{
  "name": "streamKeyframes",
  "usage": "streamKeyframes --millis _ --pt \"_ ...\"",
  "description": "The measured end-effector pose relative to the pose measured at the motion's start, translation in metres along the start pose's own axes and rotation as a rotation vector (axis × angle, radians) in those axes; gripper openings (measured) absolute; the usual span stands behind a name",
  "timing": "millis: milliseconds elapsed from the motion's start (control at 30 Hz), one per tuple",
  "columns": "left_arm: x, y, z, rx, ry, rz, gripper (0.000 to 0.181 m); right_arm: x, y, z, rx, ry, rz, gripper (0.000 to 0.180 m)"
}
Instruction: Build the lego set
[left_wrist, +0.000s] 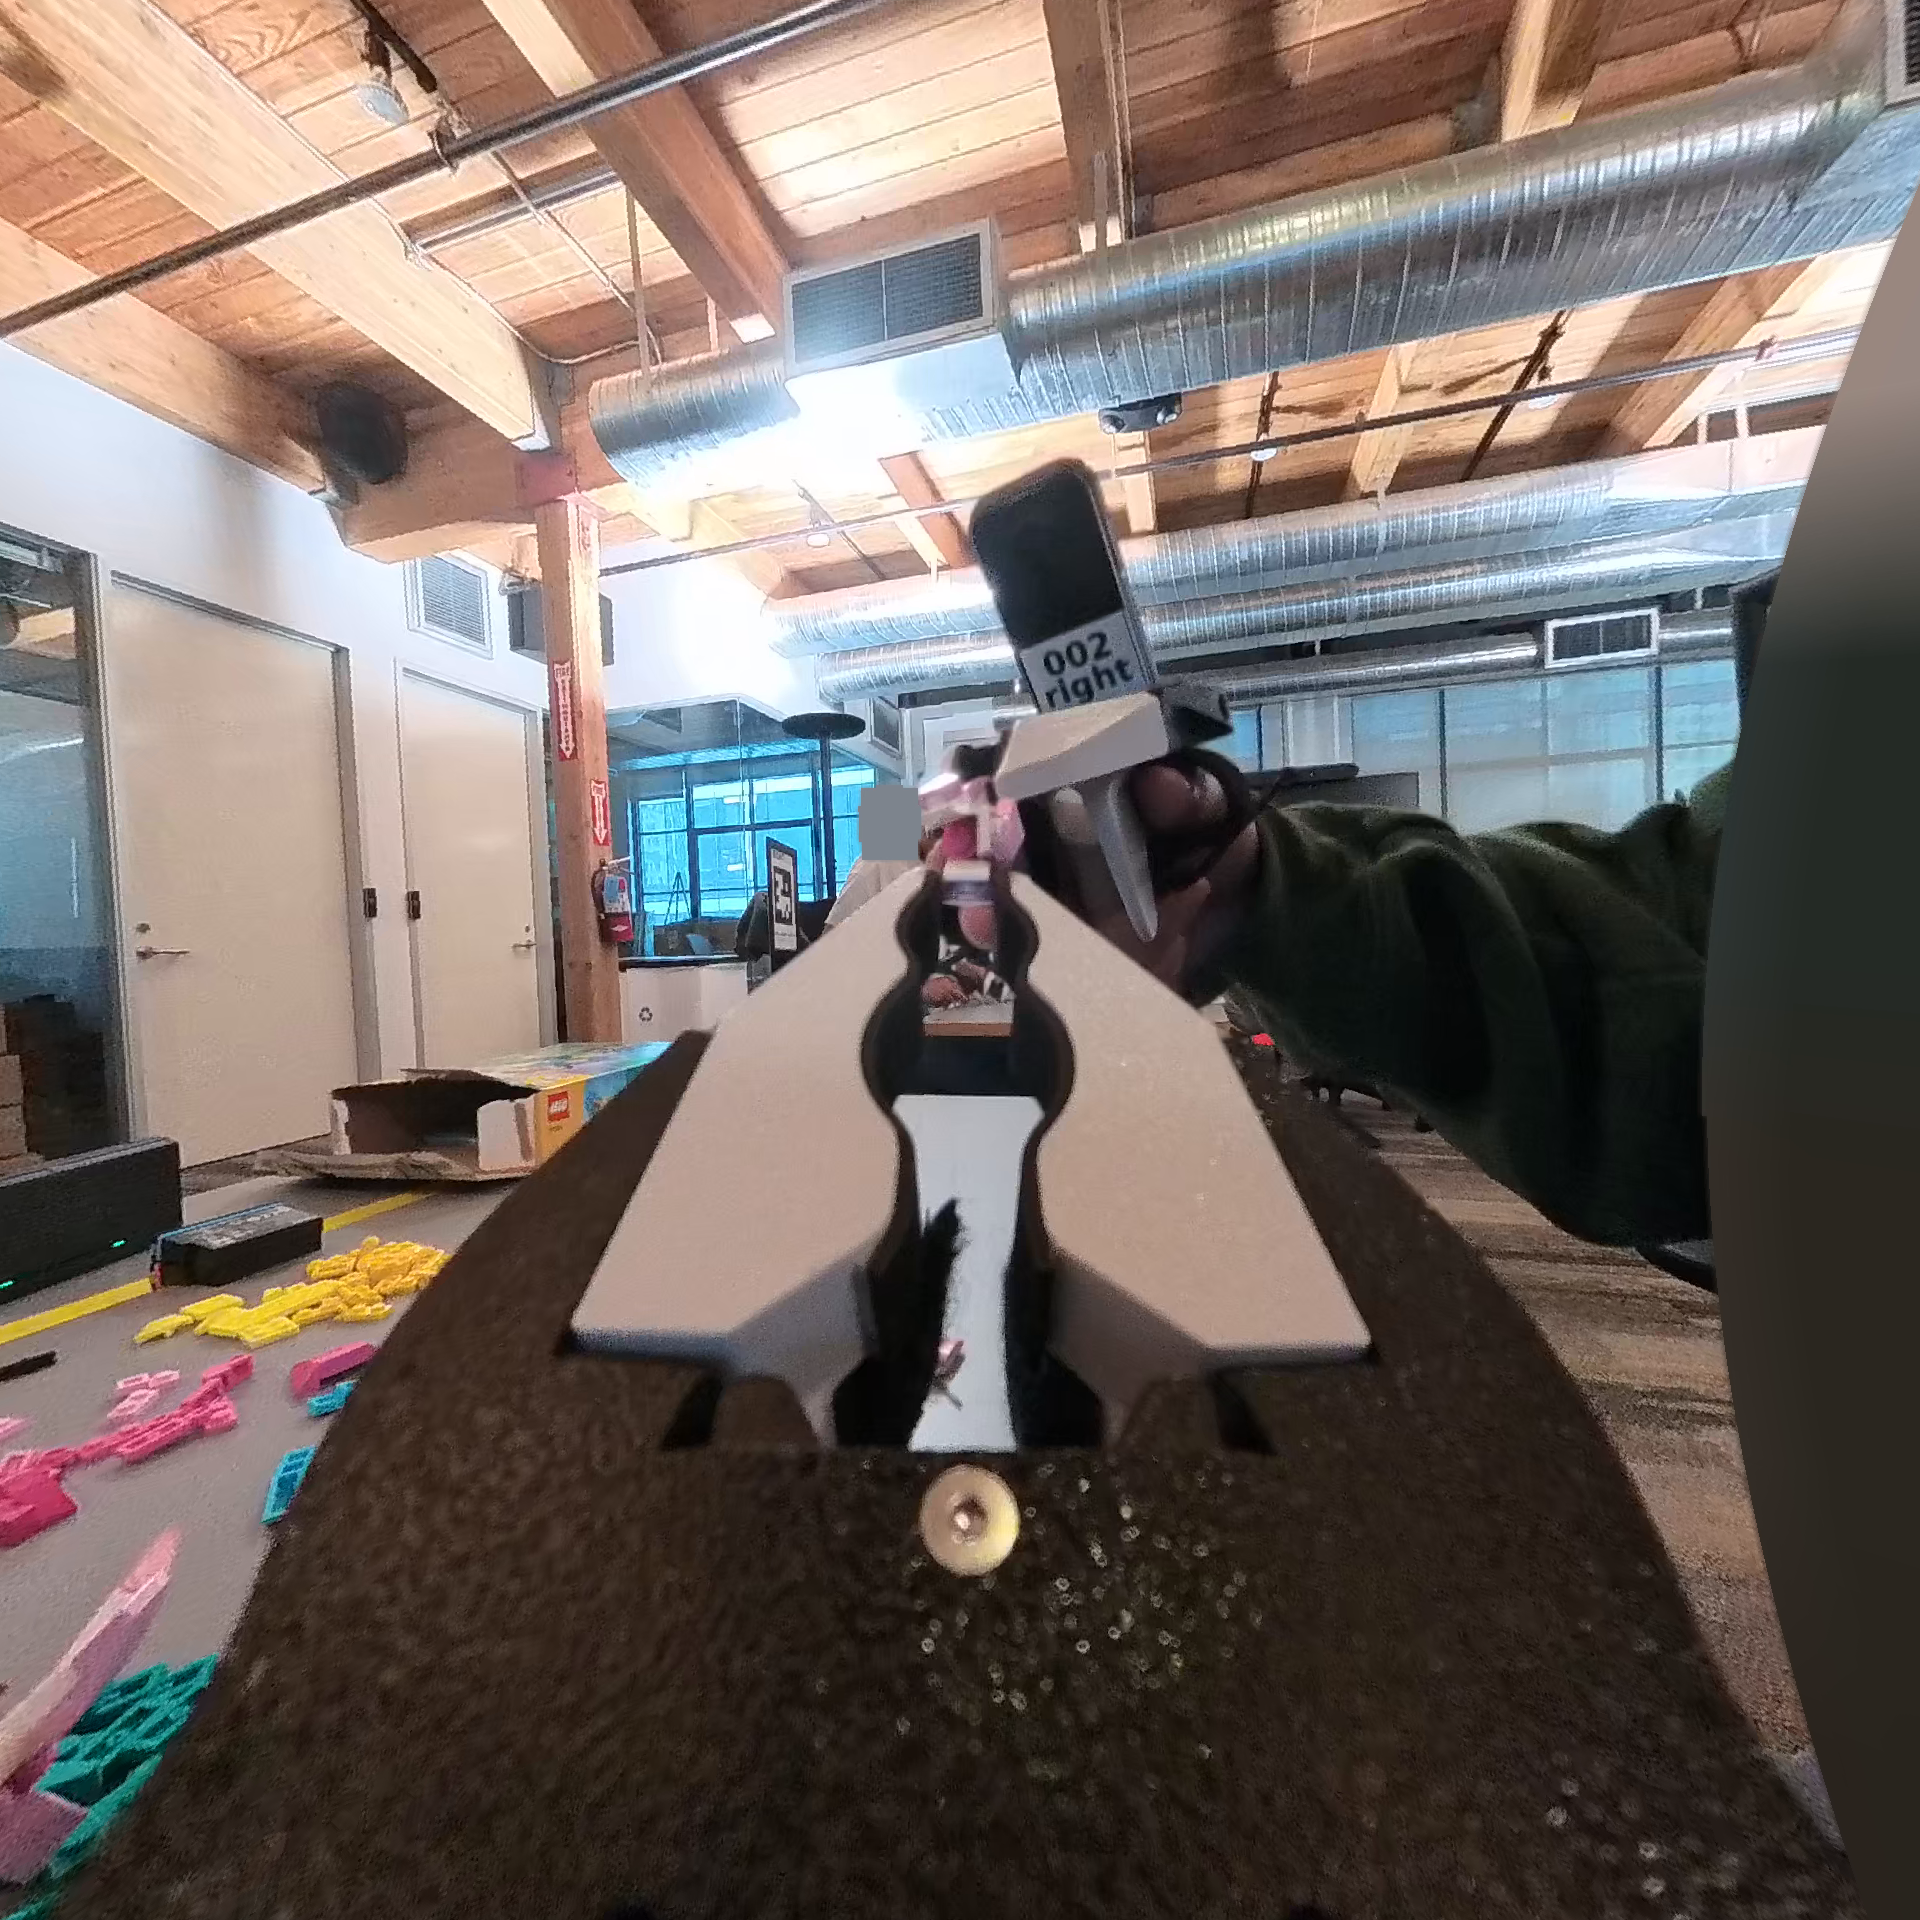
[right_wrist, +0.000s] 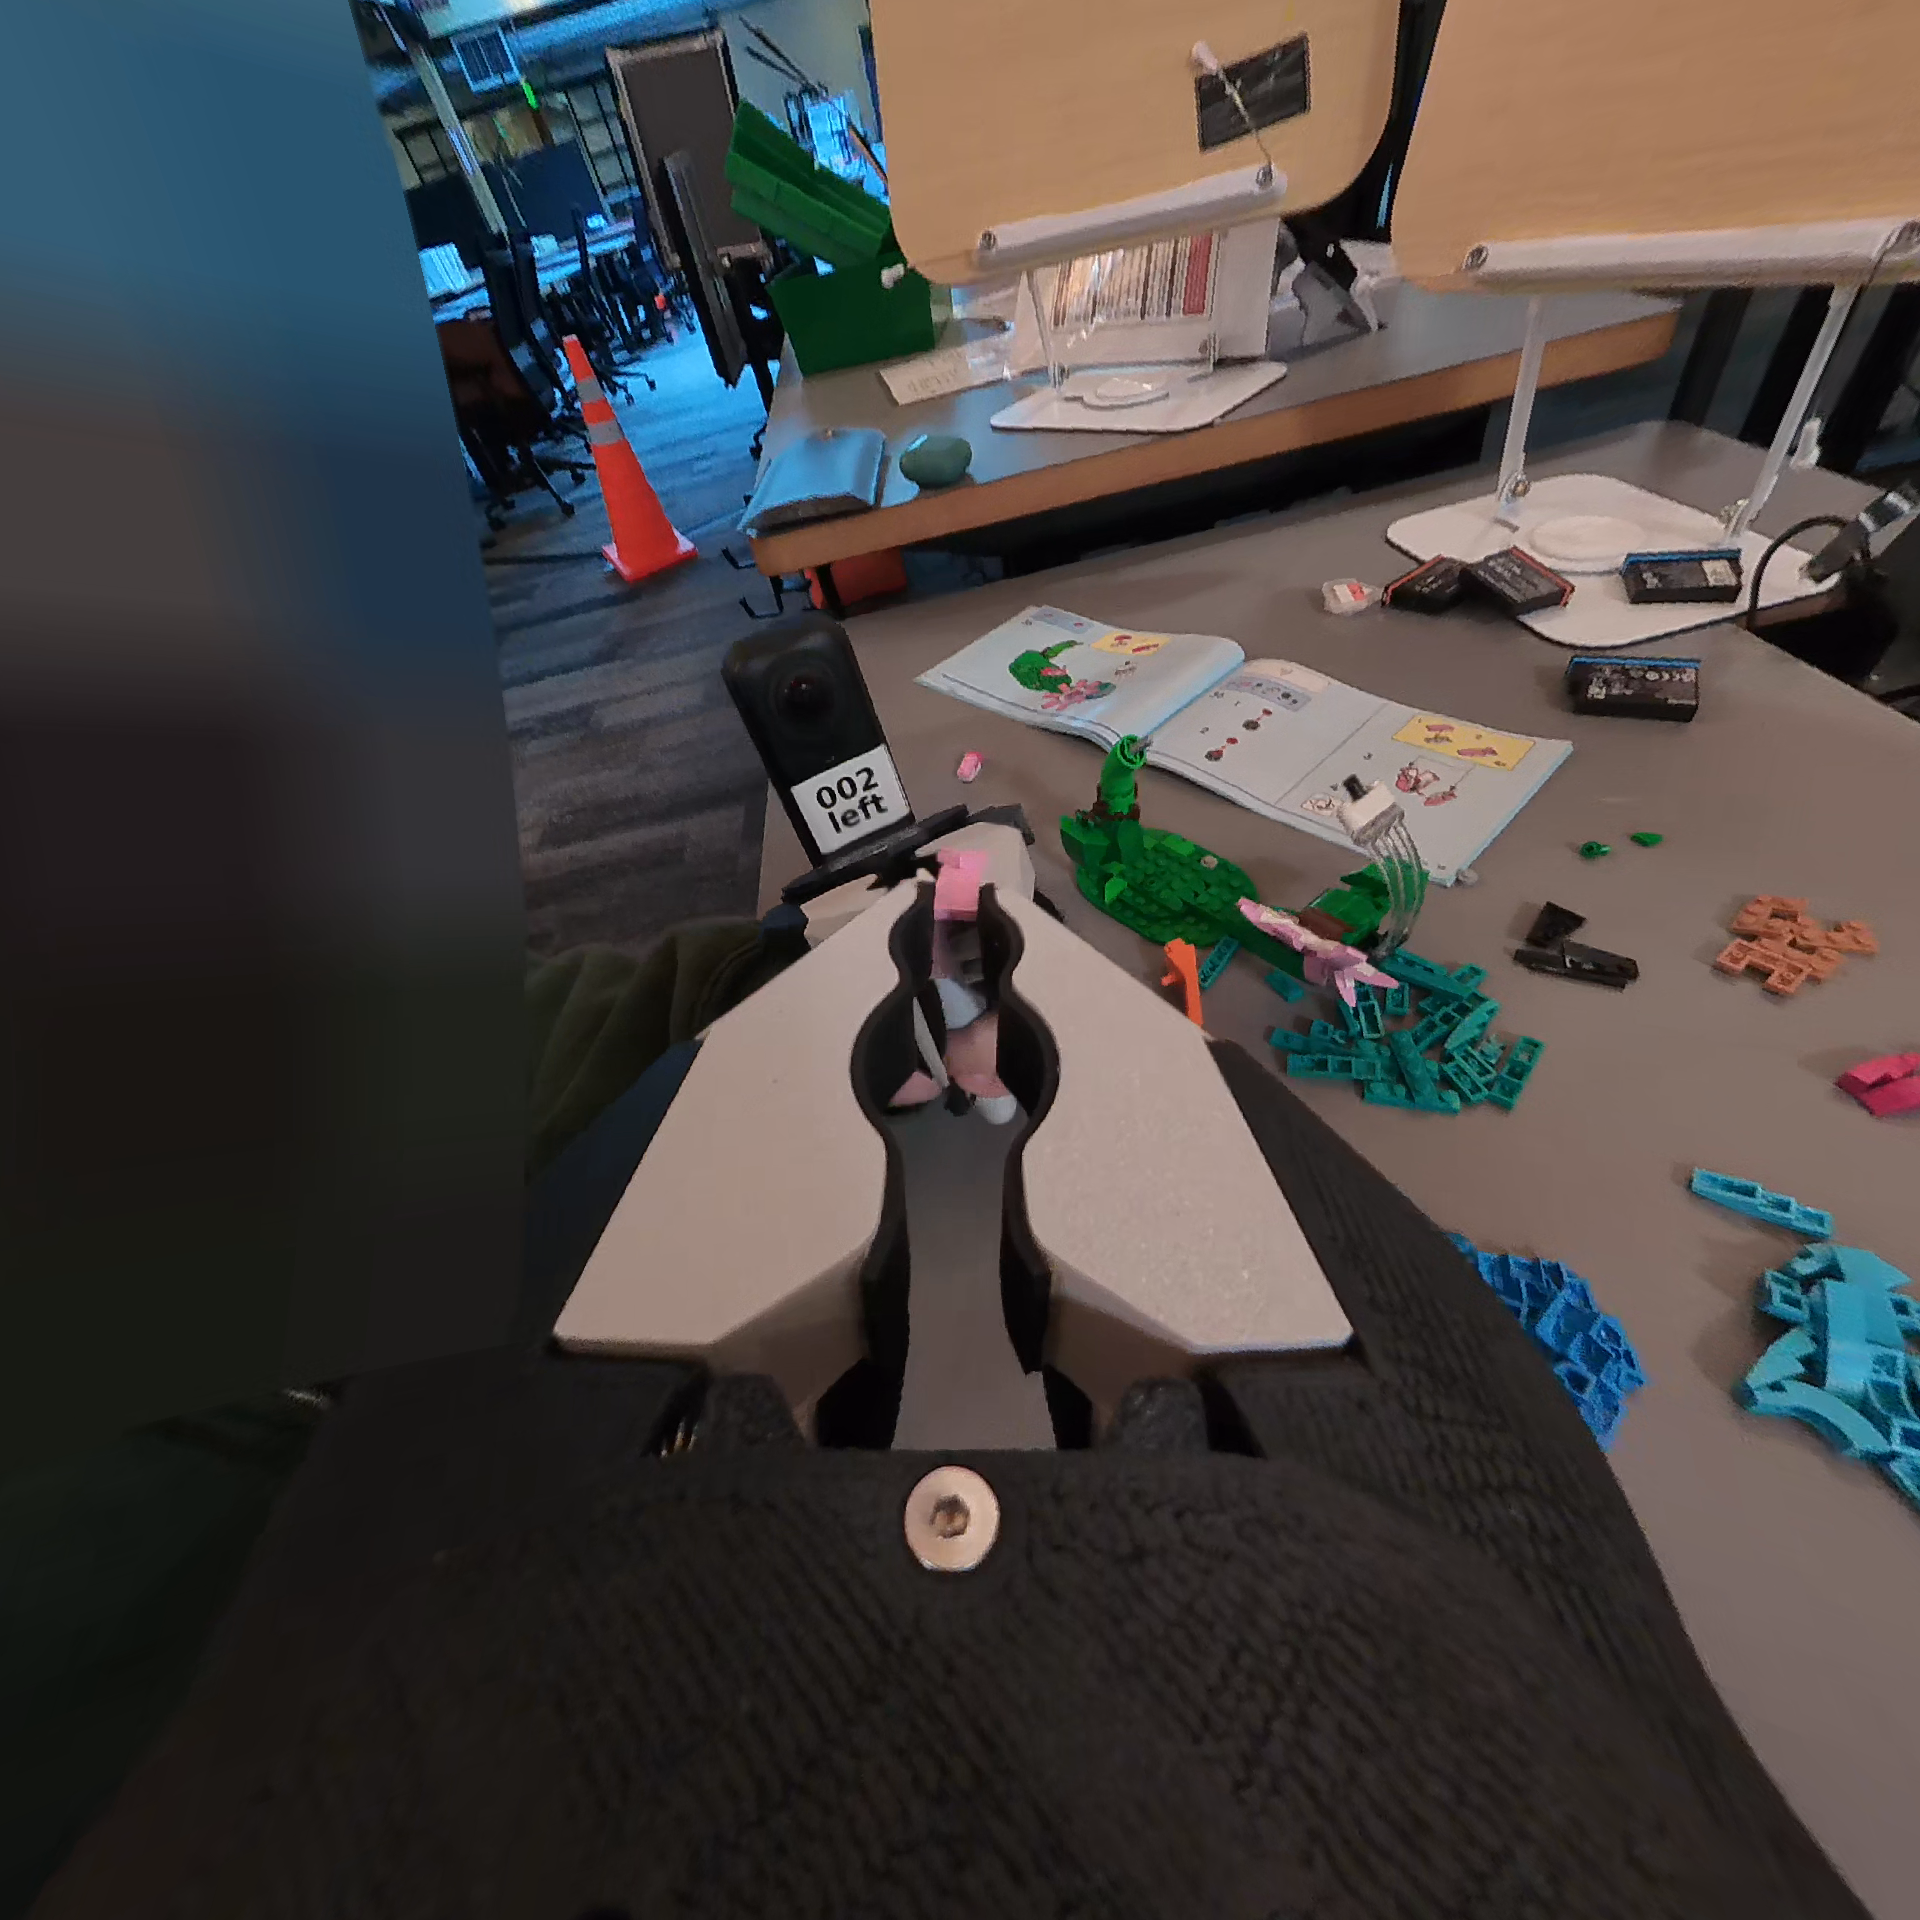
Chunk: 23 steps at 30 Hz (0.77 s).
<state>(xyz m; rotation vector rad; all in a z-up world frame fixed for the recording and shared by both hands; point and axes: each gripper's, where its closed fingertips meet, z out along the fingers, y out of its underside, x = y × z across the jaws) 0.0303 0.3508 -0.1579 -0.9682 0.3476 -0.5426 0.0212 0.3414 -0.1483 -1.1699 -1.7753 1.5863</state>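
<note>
Across the grey table we see teal bricks and a green build while both our grippers, left and right, pinch one pink piece aloft.

An orange traffic cone stands on the carpeted floor. To its right, on the neighbouring desk, lie a folded blue-grey cloth and a smooth green stone, with a green plastic bin farther back. Farther right of the cone, on the near grey table, several black battery packs lie by a white stand base (its post carries a wooden board).
</note>
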Motion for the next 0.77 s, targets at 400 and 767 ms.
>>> streamKeyframes --millis 400,767 --pt "0.000 0.000 0.000 0.003 0.005 -0.001 0.007 0.001 0.001 -0.002 0.059 0.000 -0.039 0.008" --pt "-0.003 -0.001 -0.001 0.006 -0.019 0.010 0.007 0.011 -0.004 -0.015 0.128 0.070 -0.066 0.012"
